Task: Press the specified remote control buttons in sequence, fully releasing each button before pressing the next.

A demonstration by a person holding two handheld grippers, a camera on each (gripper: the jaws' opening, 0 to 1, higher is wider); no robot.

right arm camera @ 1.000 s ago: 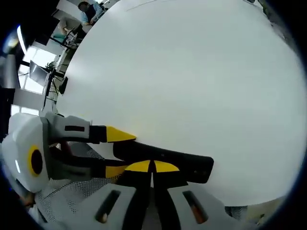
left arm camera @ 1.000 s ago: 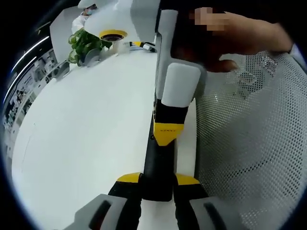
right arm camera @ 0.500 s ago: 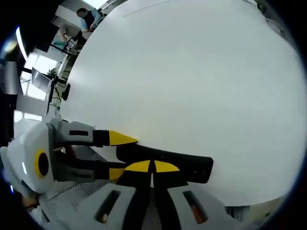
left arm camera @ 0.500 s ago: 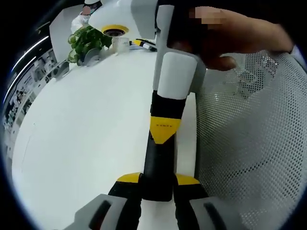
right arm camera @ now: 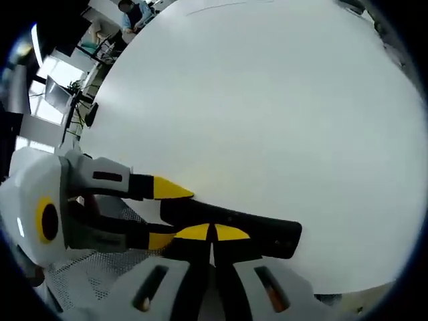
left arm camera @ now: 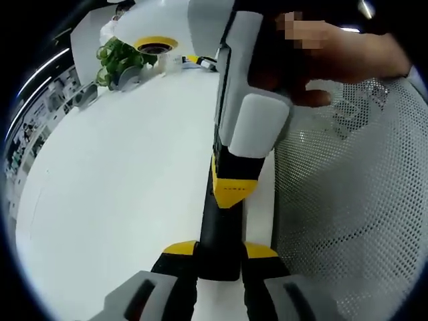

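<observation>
My left gripper view looks low along the long black bar-shaped remote control (left arm camera: 219, 234) and out over the wide white bench (left arm camera: 114, 194), very close in. My right gripper view looks across that remote (right arm camera: 234, 224) from its side, equally near. The 2 views share the remote and bench (right arm camera: 267, 114).

No readable text, labels or numbers on anything.
</observation>
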